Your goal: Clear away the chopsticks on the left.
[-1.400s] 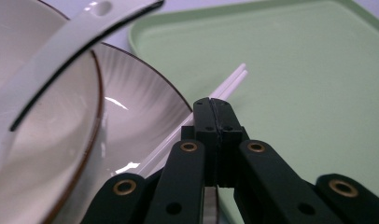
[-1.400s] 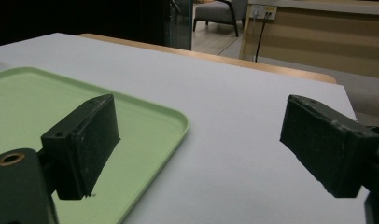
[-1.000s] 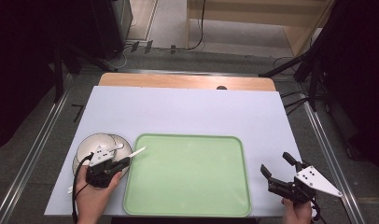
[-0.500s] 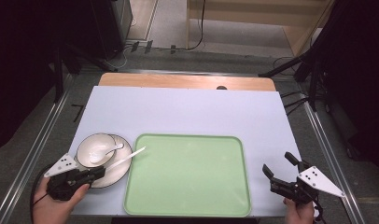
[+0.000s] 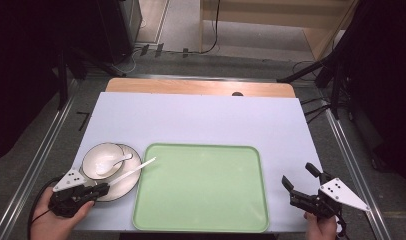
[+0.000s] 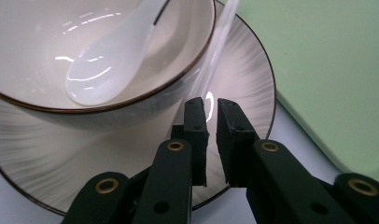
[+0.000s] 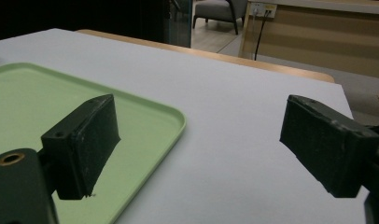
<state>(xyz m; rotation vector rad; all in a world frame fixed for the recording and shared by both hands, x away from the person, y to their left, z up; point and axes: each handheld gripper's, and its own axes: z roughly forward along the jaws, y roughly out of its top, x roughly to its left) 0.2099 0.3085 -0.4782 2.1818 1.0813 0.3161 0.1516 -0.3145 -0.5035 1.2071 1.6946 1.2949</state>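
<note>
A pale bowl (image 5: 97, 156) (image 6: 38, 42) with a white ceramic spoon (image 5: 114, 163) (image 6: 108, 60) in it stands on a ribbed plate (image 5: 125, 182) (image 6: 246, 93) at the front left. A thin white stick (image 5: 136, 169) (image 6: 221, 37) lies from the plate onto the green tray (image 5: 201, 187) (image 6: 327, 70). My left gripper (image 5: 102, 188) (image 6: 212, 105) is at the stick's near end, just over the plate's rim. Its jaws have just opened a crack and do not press on the stick. My right gripper (image 5: 300, 180) (image 7: 201, 135) is held wide open and empty, right of the tray (image 7: 19, 102).
A white sheet (image 5: 201, 115) covers the table, with a wooden strip (image 5: 201, 86) along its far edge. Metal rails run along both sides. Cables and dark stands lie on the floor beyond.
My left gripper has pulled back from over the plate toward the front left corner. The stick, bowl and spoon stay where they were. The right gripper has not moved.
</note>
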